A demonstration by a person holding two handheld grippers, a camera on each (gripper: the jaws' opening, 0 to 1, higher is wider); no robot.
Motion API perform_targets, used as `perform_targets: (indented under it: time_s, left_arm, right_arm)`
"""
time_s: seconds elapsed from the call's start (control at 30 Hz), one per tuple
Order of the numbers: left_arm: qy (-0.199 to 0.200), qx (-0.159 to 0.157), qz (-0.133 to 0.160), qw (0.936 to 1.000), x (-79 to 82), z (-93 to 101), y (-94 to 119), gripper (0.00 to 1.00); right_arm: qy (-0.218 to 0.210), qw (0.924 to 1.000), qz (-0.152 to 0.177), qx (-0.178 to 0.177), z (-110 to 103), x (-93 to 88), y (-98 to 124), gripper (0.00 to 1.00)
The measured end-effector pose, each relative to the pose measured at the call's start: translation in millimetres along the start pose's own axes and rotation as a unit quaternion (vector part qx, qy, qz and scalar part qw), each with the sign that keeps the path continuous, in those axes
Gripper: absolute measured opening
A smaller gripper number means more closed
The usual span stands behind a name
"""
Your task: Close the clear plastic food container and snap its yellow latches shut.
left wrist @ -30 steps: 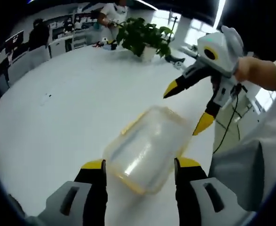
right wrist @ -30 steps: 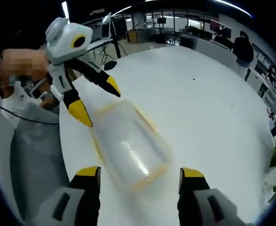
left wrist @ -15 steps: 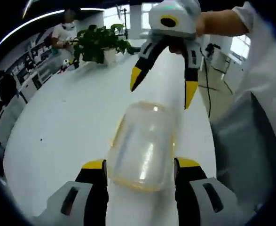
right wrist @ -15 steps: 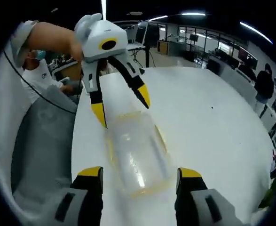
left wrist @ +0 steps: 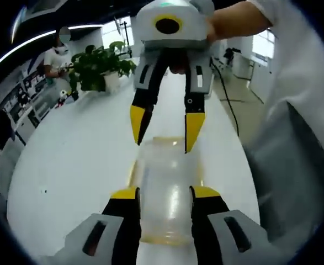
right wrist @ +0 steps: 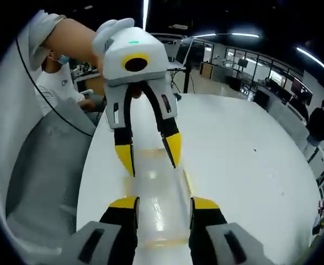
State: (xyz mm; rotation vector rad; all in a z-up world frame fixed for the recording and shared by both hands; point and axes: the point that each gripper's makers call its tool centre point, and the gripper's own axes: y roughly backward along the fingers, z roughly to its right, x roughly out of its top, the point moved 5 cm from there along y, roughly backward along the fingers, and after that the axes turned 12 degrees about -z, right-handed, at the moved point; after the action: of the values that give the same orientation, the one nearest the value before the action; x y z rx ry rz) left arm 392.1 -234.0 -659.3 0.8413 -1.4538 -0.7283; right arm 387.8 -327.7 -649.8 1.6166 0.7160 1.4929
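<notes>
The clear plastic container (left wrist: 166, 171) lies lengthwise on the white table (left wrist: 73, 154) with its lid on and yellow latch strips (left wrist: 132, 172) along its long sides. My left gripper (left wrist: 165, 193) has its yellow-tipped jaws pressed against both sides of the container's near end. At the far end, my right gripper (left wrist: 166, 130) comes down from above with its tips at the two sides. In the right gripper view the same container (right wrist: 157, 185) sits between the right gripper (right wrist: 164, 203) jaws, and the left gripper (right wrist: 149, 157) straddles the other end.
A potted plant (left wrist: 98, 63) stands at the table's far end, with a person (left wrist: 57, 55) behind it. The holder's white sleeve and grey apron (left wrist: 294, 165) border the table edge. Another person (right wrist: 57, 83) sits beyond the table (right wrist: 244, 165).
Both grippers have lined up end to end over the container and narrowed their jaws onto its sides. The container now lies straight between them.
</notes>
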Motion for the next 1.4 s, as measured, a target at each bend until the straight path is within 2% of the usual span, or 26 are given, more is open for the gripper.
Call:
perform_targets:
  time_s: [0.2, 0.4, 0.5, 0.67, 0.93, 1.0, 1.07, 1.17, 1.23, 1.3, 1.33, 1.37, 1.4]
  left_arm:
    - [-0.003, -0.006, -0.005, 1.0, 0.9, 1.7, -9.2, 0.28]
    - [-0.008, -0.021, -0.008, 0.9997, -0.6, 12.9, -18.9, 0.28]
    - [-0.011, -0.024, -0.007, 0.9996, -1.9, 18.7, -22.1, 0.3]
    - [-0.029, -0.016, -0.016, 0.9993, -2.7, 21.7, -25.3, 0.44]
    - [-0.042, -0.005, -0.028, 0.9987, -2.4, 22.1, -29.9, 0.48]
    - [-0.047, 0.006, -0.03, 0.9984, -2.2, 21.6, -30.8, 0.5]
    - [-0.051, 0.004, -0.03, 0.9983, -1.9, 22.7, -31.7, 0.5]
    - [-0.061, 0.011, -0.034, 0.9975, -0.5, 22.9, -34.2, 0.52]
    - [-0.06, 0.011, -0.034, 0.9976, -0.7, 22.2, -35.3, 0.52]
    - [-0.068, 0.016, -0.037, 0.9968, -0.7, 21.4, -35.8, 0.51]
    - [-0.069, 0.016, -0.037, 0.9968, -0.7, 21.6, -36.0, 0.51]
    - [-0.068, 0.017, -0.037, 0.9968, -0.9, 21.4, -36.1, 0.51]
    - [-0.07, 0.019, -0.036, 0.9967, -0.8, 21.2, -36.2, 0.51]
  right_arm:
    - [0.004, 0.9999, 0.0, 0.015, 0.5, 4.7, -10.5, 0.33]
    - [0.017, 0.9995, -0.009, 0.025, 0.7, 6.4, -21.3, 0.34]
    - [0.028, 0.999, -0.016, 0.031, 1.3, 7.3, -25.9, 0.35]
    - [0.025, 0.9987, -0.018, 0.04, 3.8, 11.2, -32.4, 0.39]
    - [0.033, 0.9973, -0.046, 0.047, 13.2, 9.1, -43.0, 0.55]
    - [0.017, 0.9967, -0.048, 0.063, 13.8, 8.7, -45.2, 0.61]
    - [0.003, 0.996, -0.049, 0.075, 14.1, 8.8, -46.9, 0.64]
    - [0.003, 0.9962, -0.051, 0.07, 22.7, 12.1, -49.2, 0.62]
    - [0.0, 0.9953, -0.055, 0.08, 23.8, 13.2, -51.4, 0.59]
    - [0.017, 0.9937, -0.078, 0.079, 25.8, 9.0, -54.4, 0.57]
    - [0.021, 0.9922, -0.09, 0.084, 25.4, 5.8, -55.6, 0.56]
    - [-0.004, 0.9907, -0.083, 0.108, 21.0, 7.1, -56.9, 0.54]
    - [0.007, 0.99, -0.092, 0.106, 25.4, 5.8, -57.1, 0.53]
